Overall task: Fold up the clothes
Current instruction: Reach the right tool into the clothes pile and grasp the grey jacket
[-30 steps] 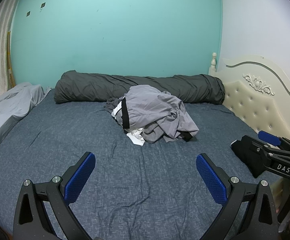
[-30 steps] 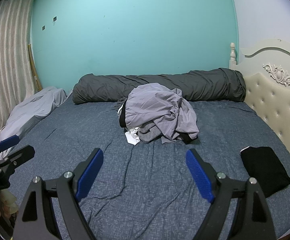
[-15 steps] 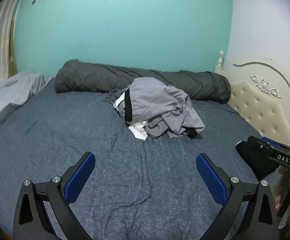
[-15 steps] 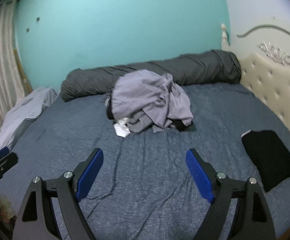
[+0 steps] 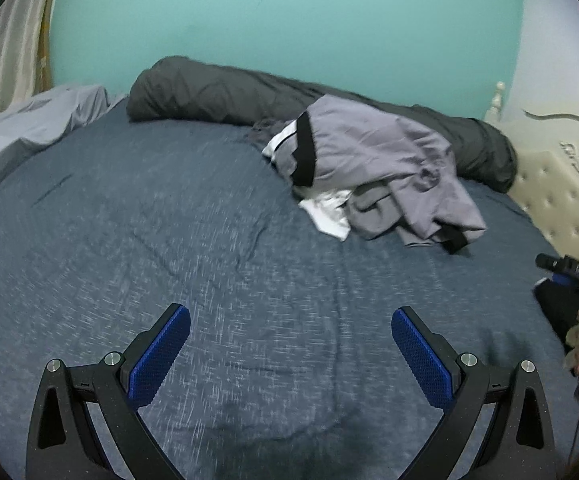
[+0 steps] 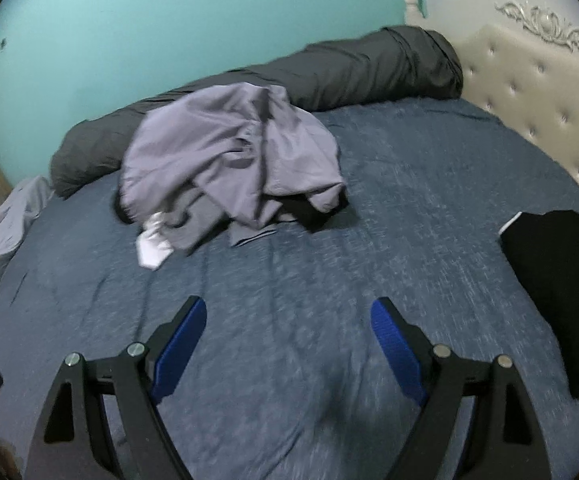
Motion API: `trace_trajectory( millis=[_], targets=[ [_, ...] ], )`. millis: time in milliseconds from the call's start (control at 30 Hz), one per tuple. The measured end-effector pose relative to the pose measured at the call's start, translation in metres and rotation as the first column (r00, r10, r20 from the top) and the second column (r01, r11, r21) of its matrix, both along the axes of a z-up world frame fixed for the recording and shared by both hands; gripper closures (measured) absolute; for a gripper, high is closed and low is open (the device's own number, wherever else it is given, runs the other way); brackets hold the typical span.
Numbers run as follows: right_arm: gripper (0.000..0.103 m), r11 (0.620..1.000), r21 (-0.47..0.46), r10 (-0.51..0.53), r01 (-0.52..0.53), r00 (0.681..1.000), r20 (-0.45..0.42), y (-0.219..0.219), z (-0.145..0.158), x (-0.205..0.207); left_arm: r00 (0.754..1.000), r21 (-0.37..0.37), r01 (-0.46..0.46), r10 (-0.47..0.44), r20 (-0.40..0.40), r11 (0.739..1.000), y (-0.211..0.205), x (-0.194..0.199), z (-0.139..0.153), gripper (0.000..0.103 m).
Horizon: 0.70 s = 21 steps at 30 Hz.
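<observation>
Two grippers hover over the bed (image 5: 169, 240), both with jaws spread wide and holding nothing. The left gripper (image 5: 290, 354) and the right gripper (image 6: 288, 344) each point toward the pile (image 5: 373, 172) of crumpled grey clothes, which lies near the far edge of the bed, touching the dark roll (image 5: 217, 92) behind it.

Key relation: in the left wrist view the pile lies at about 1 o'clock from the jaws; in the right wrist view it (image 6: 233, 160) lies at about 11 o'clock. The pile therefore sits between the two lines of approach, well apart from both. Neither gripper is clearly nearer. The long axis of the pile runs roughly across both views, parallel to the roll.

View differences:
- The left wrist view shows a black waistband (image 5: 303, 152) and a white item (image 5: 327, 214) on the left side of the pile. It shows the black garment only partly, at 3 o'clock.
- The right wrist view shows a folded black garment (image 6: 557, 280) in full at 3 o'clock, near the headboard (image 6: 529, 80), apart from the pile.

Judgement: one garment appears done; the next move is a reach forward to the pile.
</observation>
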State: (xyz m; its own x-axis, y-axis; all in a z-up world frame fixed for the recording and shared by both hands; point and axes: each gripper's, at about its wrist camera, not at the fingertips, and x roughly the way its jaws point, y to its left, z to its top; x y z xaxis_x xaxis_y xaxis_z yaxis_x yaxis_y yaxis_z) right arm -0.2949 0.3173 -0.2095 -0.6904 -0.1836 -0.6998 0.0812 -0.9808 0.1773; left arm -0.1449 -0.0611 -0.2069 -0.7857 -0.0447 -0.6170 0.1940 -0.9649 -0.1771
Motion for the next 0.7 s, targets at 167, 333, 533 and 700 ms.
trace_trajectory(
  millis=[167, 333, 533, 700],
  targets=[
    [0.018, 1.0, 0.01, -0.027, 0.027, 1.0, 0.004, 0.008, -0.027, -0.067, 0.999, 0.02, -0.037, 0.037, 0.0, 0.999, -0.014, -0.02, -0.039, 0.0],
    [0.018, 0.999, 0.039, -0.031, 0.031, 0.999, 0.008, 0.003, -0.051, -0.12, 0.998, 0.025, -0.054, 0.053, 0.028, 0.998, -0.021, -0.037, -0.068, 0.0],
    [0.018, 0.997, 0.043, -0.061, 0.061, 0.998, 0.003, -0.001, -0.077, -0.179, 0.997, 0.044, -0.057, 0.055, 0.062, 0.997, -0.029, -0.039, -0.088, 0.0],
    [0.031, 0.996, 0.058, -0.072, 0.073, 0.997, -0.008, -0.003, -0.094, -0.209, 0.996, 0.038, -0.053, 0.051, 0.074, 0.998, -0.031, -0.042, -0.098, 0.0]
  ],
)
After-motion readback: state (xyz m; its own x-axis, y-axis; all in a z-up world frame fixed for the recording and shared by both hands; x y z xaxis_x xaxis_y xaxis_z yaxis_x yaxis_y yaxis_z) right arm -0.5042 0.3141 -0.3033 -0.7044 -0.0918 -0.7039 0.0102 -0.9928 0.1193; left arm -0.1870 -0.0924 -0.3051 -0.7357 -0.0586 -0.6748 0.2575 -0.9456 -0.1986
